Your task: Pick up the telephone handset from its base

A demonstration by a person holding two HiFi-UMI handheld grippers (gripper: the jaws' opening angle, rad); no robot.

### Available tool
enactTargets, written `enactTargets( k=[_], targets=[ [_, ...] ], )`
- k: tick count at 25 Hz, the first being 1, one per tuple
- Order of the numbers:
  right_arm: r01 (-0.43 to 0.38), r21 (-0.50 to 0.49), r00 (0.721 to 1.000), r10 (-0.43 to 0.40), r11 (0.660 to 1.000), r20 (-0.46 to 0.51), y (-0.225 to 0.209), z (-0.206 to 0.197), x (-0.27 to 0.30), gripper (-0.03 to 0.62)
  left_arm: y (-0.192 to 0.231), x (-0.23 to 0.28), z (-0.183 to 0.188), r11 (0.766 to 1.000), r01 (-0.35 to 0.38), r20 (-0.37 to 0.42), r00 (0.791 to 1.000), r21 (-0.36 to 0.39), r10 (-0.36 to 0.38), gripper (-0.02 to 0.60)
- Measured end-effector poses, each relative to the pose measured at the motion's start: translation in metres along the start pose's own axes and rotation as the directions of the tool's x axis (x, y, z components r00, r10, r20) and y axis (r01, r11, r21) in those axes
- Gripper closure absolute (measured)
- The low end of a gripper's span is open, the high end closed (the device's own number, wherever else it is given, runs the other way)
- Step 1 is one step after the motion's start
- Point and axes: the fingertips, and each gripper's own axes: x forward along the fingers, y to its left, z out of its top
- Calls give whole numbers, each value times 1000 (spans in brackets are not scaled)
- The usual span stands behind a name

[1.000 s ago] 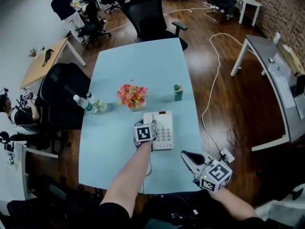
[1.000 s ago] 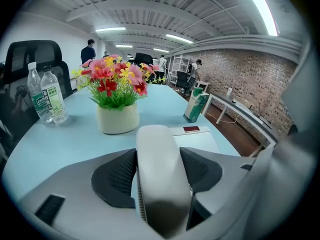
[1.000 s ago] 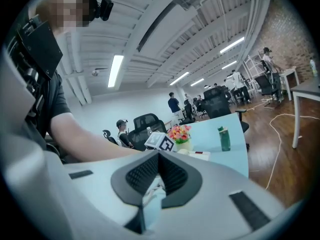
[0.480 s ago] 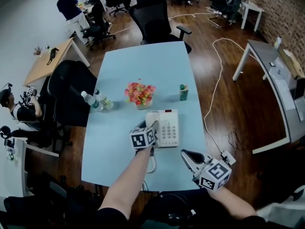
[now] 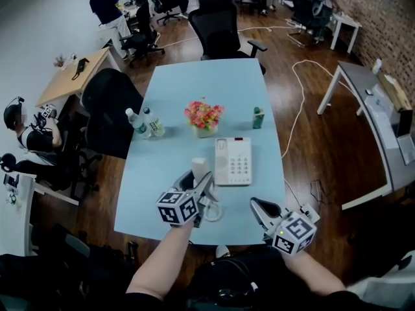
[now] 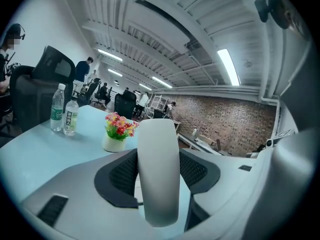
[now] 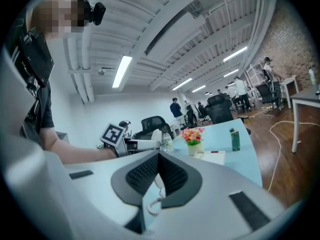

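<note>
The white telephone handset [image 5: 200, 168] is off its base [image 5: 233, 161] and in the air to the base's left, near the table's front edge. My left gripper [image 5: 202, 181] is shut on it. In the left gripper view the handset [image 6: 158, 149] stands upright between the two dark pads [image 6: 120, 174], which press on its sides. Its coiled cord [image 5: 213, 211] hangs down to the table. My right gripper [image 5: 258, 207] hovers at the front right of the table with its tips together and nothing held. Its own view shows the handset [image 7: 151, 136], the cord [image 7: 156, 201] and the base [image 7: 212, 157].
A pot of flowers [image 5: 204, 117], two water bottles [image 5: 146, 122] and a small green bottle [image 5: 259, 117] stand on the light blue table [image 5: 214, 83] behind the phone. Black office chairs [image 5: 110, 109] stand at the left and far end. People sit and stand at the back left.
My left gripper has lifted the handset off the base and drawn it up, left and back toward me, the cord trailing. The right gripper has shifted only a little.
</note>
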Motion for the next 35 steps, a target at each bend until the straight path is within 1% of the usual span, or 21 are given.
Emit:
enactTargets(
  k=[5,10,15,18,25,35],
  targets=[
    [-5,42,1000,5,999,-16,19,-19,-3,577,-4,-52,-8,1000,16,12,1000,10,-16,342],
    [6,30,1000,-5,1000,-20,35,-27,-1,577,-1,-79,-12,1000,11,25,1000,5,-11,342],
    [4,6,1000,-4,1000,-7,47,-25,-1,579,-3,-93,-13,1000,7,39,999,-8,-7,342],
    [5,3,1000,-5,1000,-1,51,-25,-3,579,-5,-99,-12,1000,10,44,999,-3,-9,342],
    [11,11,1000,-11,1000,-10,55,-32,-1,579,-7,-106,-12,1000,16,43,999,0,-16,344],
    [-7,-12,1000,6,1000,-6,67,-23,6,579,-4,-108,-15,1000,6,27,1000,-2,-6,342]
  ],
)
